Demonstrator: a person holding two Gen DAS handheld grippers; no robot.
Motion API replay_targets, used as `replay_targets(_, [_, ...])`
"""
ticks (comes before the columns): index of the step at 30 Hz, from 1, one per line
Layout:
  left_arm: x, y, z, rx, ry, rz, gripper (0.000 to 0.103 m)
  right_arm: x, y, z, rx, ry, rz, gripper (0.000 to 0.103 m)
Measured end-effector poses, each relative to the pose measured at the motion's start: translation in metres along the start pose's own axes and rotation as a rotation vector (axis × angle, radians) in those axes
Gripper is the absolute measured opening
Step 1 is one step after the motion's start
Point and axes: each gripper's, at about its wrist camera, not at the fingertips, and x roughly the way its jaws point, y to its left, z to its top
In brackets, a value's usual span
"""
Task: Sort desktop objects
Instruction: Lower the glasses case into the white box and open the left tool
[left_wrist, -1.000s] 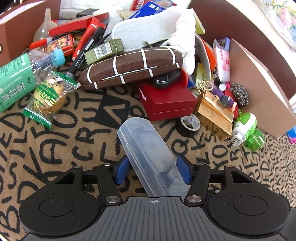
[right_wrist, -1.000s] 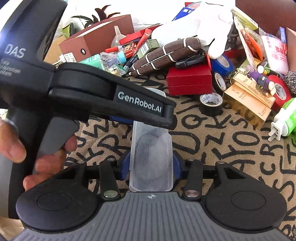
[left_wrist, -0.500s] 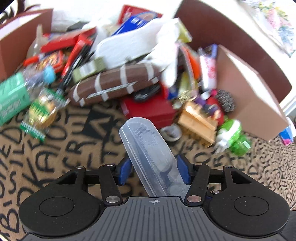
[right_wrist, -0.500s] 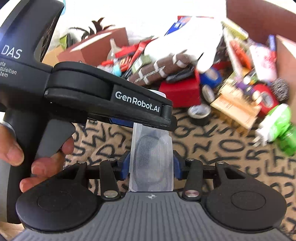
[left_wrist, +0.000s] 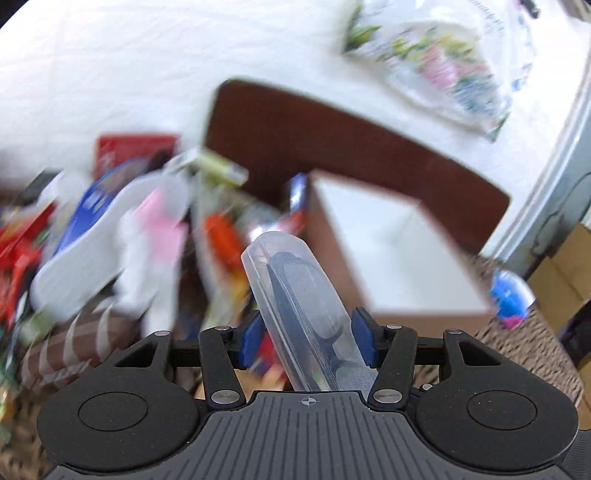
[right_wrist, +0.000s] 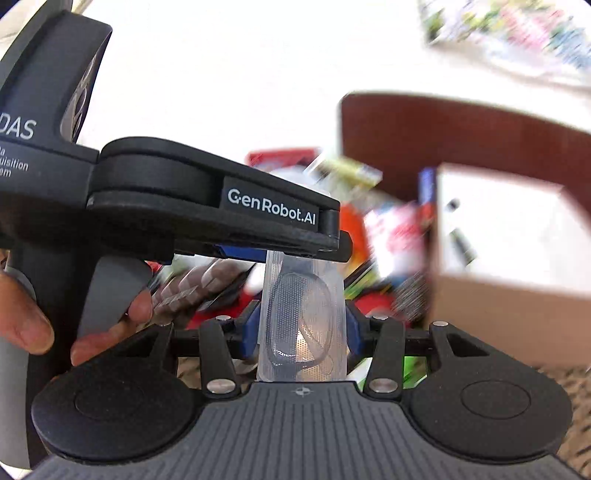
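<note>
A clear plastic case (left_wrist: 291, 280) with dark glasses inside is held off the table by both grippers. My left gripper (left_wrist: 308, 338) is shut on it, blue pads (left_wrist: 364, 334) against its sides. In the right wrist view the case (right_wrist: 301, 295) runs forward from my right gripper (right_wrist: 303, 332), which is shut on its near end. The left gripper (right_wrist: 332, 243) comes in from the left, held by a hand (right_wrist: 26, 325), and clamps the far end. An open cardboard box (left_wrist: 391, 251) with a white inside stands just ahead to the right.
A blurred pile of clutter lies lower left: a brown striped case (left_wrist: 74, 339), white cloth (left_wrist: 92, 266), red and blue packets. A dark brown panel (left_wrist: 332, 140) rises behind the box (right_wrist: 480, 314). A blue-capped object (left_wrist: 511, 295) sits right of the box.
Both grippers have lifted the clear case and swung up and to the right. The patterned cloth and pile have dropped out low left; the open box now fills the right.
</note>
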Motion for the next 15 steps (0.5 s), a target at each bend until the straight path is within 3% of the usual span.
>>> replay_targets(4, [0.028,-0.031,0.040,0.005,-0.034,-0.078,0.053,-0.004,-0.035,0.033,-0.016,-0.043,-0.074,0.051])
replay_targets(7, [0.060,-0.052,0.070,-0.020,-0.009,-0.133,0.053,0.000,-0.066,0.057,-0.018,-0.048,-0.121,0.051])
replay_targets(15, [0.166,-0.083,0.101,-0.077,0.086,-0.194,0.053,0.048,-0.153,0.093,-0.004,0.051,-0.187,0.051])
